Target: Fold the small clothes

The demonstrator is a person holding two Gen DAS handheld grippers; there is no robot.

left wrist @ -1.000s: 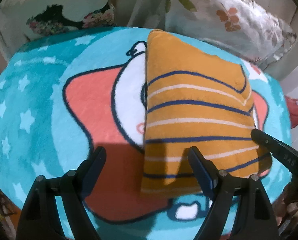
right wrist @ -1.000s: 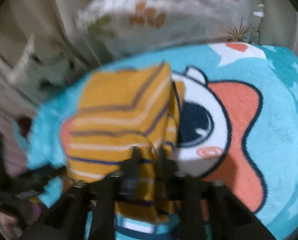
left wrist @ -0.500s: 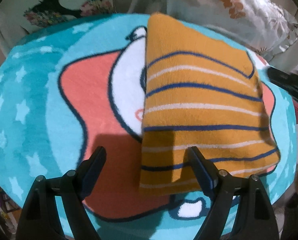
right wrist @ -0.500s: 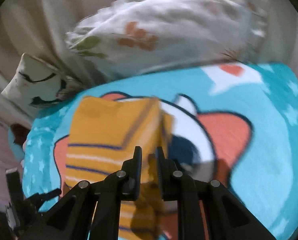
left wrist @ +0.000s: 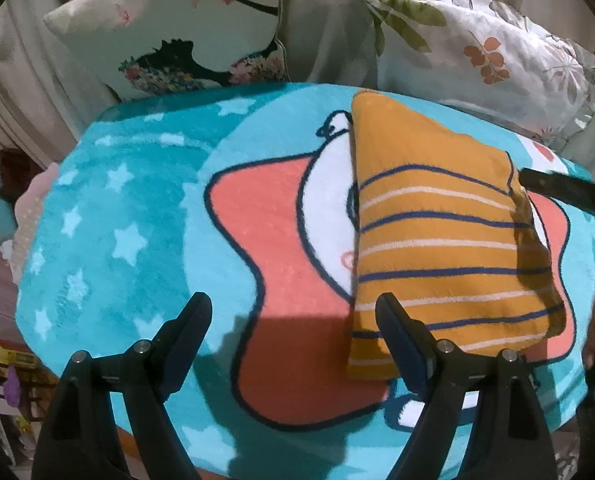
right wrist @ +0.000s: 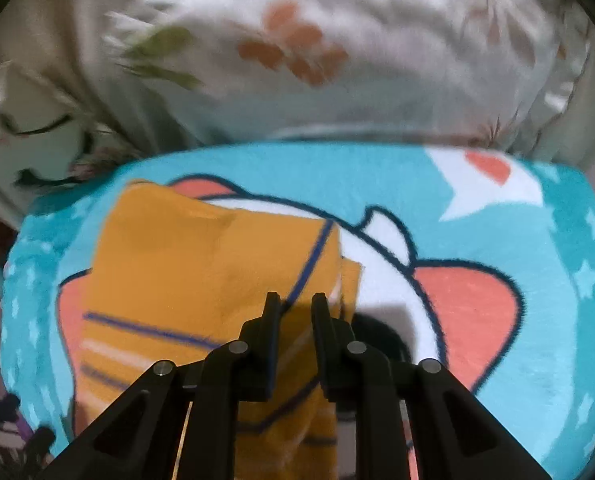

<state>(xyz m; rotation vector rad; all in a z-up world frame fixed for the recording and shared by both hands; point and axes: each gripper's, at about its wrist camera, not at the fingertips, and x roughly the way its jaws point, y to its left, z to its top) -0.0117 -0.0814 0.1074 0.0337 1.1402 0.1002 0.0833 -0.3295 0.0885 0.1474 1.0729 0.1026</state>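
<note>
Left wrist view: the left tool [left wrist: 289,324] was held wide, released, above a folded orange striped garment [left wrist: 437,248] laid on a teal cartoon blanket [left wrist: 117,220]. The right tool [right wrist: 295,306], just parting, gripped nothing. Pillows [left wrist: 477,48] lay beyond.

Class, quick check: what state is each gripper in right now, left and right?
Left gripper: open wide, holding nothing, above the blanket.
Right gripper: jaws have just been opening, a narrow gap, released above the folded orange striped garment.
</note>
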